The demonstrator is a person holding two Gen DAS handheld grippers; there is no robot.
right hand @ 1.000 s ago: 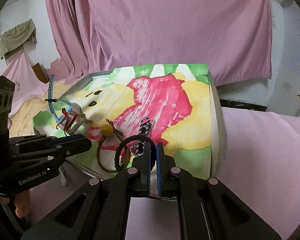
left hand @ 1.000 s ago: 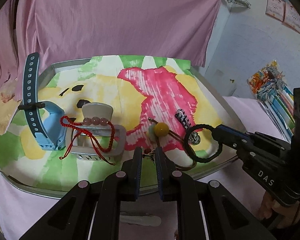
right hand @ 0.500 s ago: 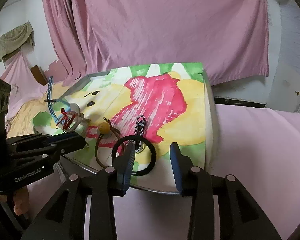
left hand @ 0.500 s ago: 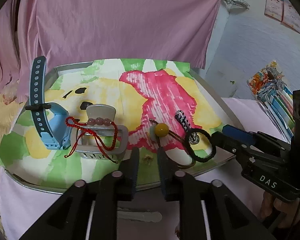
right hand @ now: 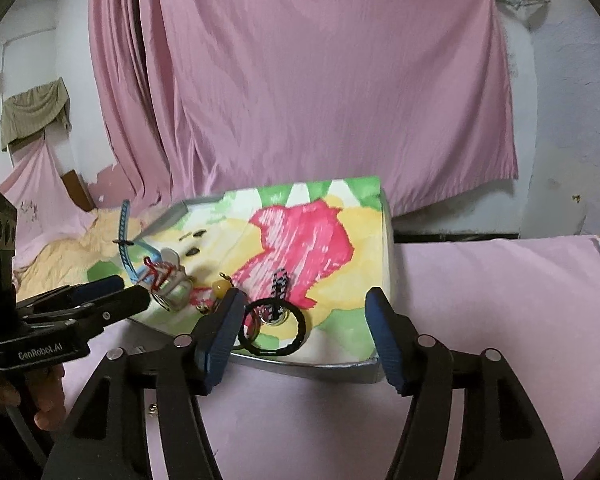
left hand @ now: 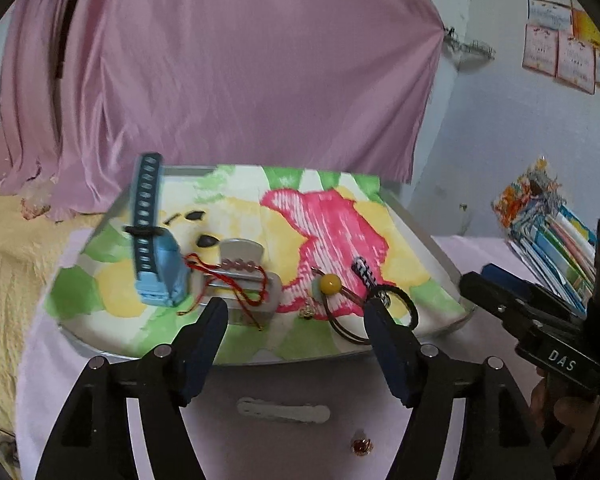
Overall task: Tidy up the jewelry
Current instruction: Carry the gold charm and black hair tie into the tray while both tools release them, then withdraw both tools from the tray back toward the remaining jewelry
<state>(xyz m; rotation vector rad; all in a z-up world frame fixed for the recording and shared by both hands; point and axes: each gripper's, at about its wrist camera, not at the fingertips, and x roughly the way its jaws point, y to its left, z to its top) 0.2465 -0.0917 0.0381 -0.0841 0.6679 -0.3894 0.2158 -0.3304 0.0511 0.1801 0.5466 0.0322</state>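
Watch [left hand: 156, 256] strap stands upright on tray [left hand: 112, 354].

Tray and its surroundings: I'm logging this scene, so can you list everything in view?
tray: one, metal, on pink cloth, lined with painted sheet
watch: one, blue, tray's left
red cord bracelet: one, over a grey holder
yellow bead: one, tray's front middle
black hair tie: one, tray's front edge
hair clip: one, pale, off the tray
red stud: one, near the clip
curtain: pink, behind
left tongs: open
right tongs: open
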